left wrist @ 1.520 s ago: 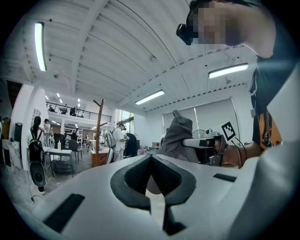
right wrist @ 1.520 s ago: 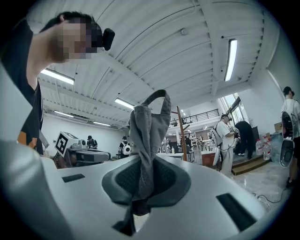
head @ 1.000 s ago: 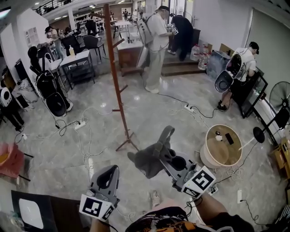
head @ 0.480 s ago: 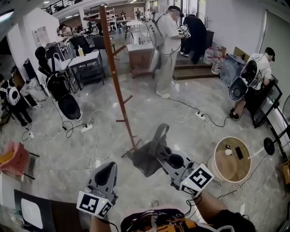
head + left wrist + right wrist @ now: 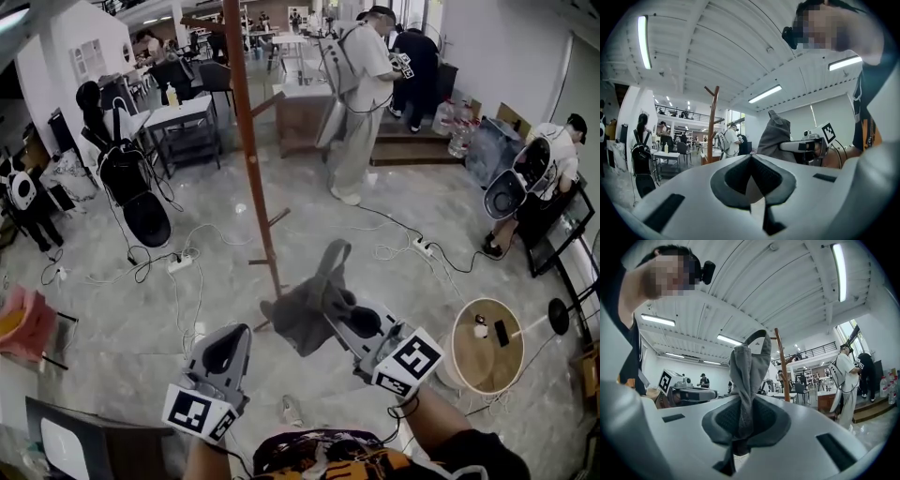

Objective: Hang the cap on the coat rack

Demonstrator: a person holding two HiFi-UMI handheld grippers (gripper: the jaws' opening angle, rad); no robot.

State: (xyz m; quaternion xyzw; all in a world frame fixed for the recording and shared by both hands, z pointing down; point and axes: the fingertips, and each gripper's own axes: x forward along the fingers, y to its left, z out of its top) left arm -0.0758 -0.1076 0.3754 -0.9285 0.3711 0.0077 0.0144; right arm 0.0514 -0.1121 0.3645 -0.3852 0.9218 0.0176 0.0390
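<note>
A grey cap [image 5: 302,309] hangs crumpled from my right gripper [image 5: 330,315], which is shut on its fabric, the strap loop [image 5: 334,259] sticking up. In the right gripper view the cap [image 5: 746,376] is pinched between the pads, right gripper [image 5: 740,420]. The brown wooden coat rack [image 5: 253,169] stands ahead and slightly left, its pegs angled upward; it also shows as the rack [image 5: 782,366] and the rack [image 5: 711,124]. My left gripper [image 5: 234,337] is held level at the lower left, shut on nothing. In its own view the left gripper [image 5: 751,161] sees the cap [image 5: 776,136] to its right.
Cables and power strips [image 5: 183,262] lie over the marble floor around the rack's foot. A round wooden table [image 5: 487,361] stands at the right. A person [image 5: 361,103] stands beyond the rack, another [image 5: 548,169] sits at the right. Tables [image 5: 183,117] and black gear [image 5: 141,202] stand at the left.
Both grippers and the head have moved towards the coat rack, which now stands nearer and larger. The cap stays held in the right gripper.
</note>
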